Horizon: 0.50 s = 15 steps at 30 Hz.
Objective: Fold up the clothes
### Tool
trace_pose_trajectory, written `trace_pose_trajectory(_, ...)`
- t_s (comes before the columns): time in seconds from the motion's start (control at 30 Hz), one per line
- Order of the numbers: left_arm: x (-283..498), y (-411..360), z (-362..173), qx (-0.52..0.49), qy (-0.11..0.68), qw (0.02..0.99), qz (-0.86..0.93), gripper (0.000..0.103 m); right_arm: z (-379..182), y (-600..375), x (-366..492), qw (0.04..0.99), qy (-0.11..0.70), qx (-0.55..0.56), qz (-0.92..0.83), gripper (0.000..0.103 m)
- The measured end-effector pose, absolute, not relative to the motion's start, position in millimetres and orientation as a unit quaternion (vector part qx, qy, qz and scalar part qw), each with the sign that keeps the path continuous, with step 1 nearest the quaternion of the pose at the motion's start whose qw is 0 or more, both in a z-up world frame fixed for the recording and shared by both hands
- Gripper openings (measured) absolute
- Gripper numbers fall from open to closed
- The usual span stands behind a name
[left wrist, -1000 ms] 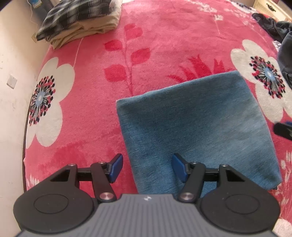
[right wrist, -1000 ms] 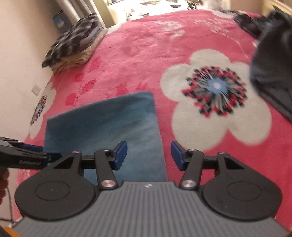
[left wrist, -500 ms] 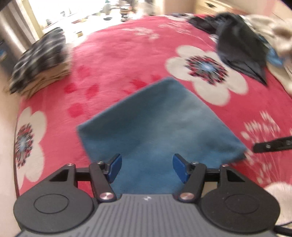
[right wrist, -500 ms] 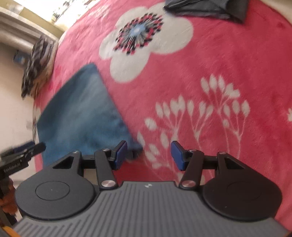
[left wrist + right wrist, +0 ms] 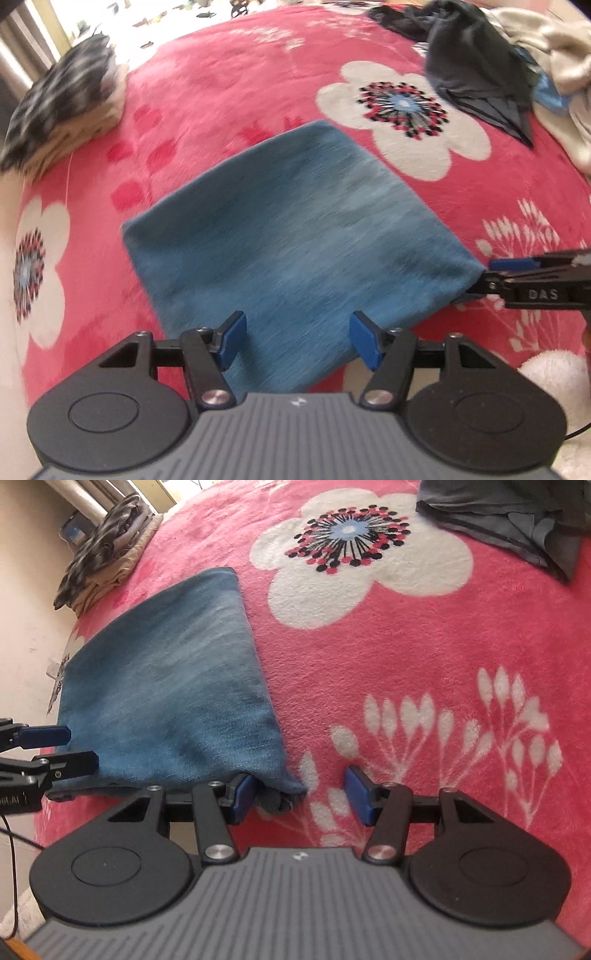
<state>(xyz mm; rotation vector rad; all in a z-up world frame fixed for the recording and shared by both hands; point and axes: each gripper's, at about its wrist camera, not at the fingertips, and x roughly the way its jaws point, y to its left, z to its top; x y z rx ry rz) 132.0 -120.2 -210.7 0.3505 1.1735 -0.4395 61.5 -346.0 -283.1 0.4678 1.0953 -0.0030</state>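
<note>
Now both grippers sit at the near edge of a folded blue cloth (image 5: 291, 236) on a pink floral blanket (image 5: 229, 74).

The cloth lies flat as a rough square in the middle of the blanket, beside a large white flower print (image 5: 354, 554). The left gripper (image 5: 297, 338) hangs over the cloth's near edge with its blue pads spread apart and nothing pinched between them. The right gripper (image 5: 301, 794) is at the cloth's near right corner: its jaws stand parted, the corner bunches against the left pad, and the right pad is clear of the fabric over the blanket. A stack of folded clothes (image 5: 59, 110) rests at the far left edge, and a loose heap of dark and pale garments (image 5: 480, 70) lies at the far right.
</note>
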Motion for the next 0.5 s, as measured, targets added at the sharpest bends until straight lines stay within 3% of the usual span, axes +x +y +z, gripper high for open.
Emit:
trace_pose_trajectory(0.27,138.9,-107.4,-217.4,0.158,0.551,0.797,-0.19,0.064,-278.9,-337.8,61.5,0.833,0.52,0.189,0.012,0.052)
trace_pose_trajectory(0.5,136.8,-106.8,-216.5,0.174,0.546,0.796,-0.197,0.065,-282.9,-325.2,74.9,0.86,0.471,0.194,0.012,0.051)
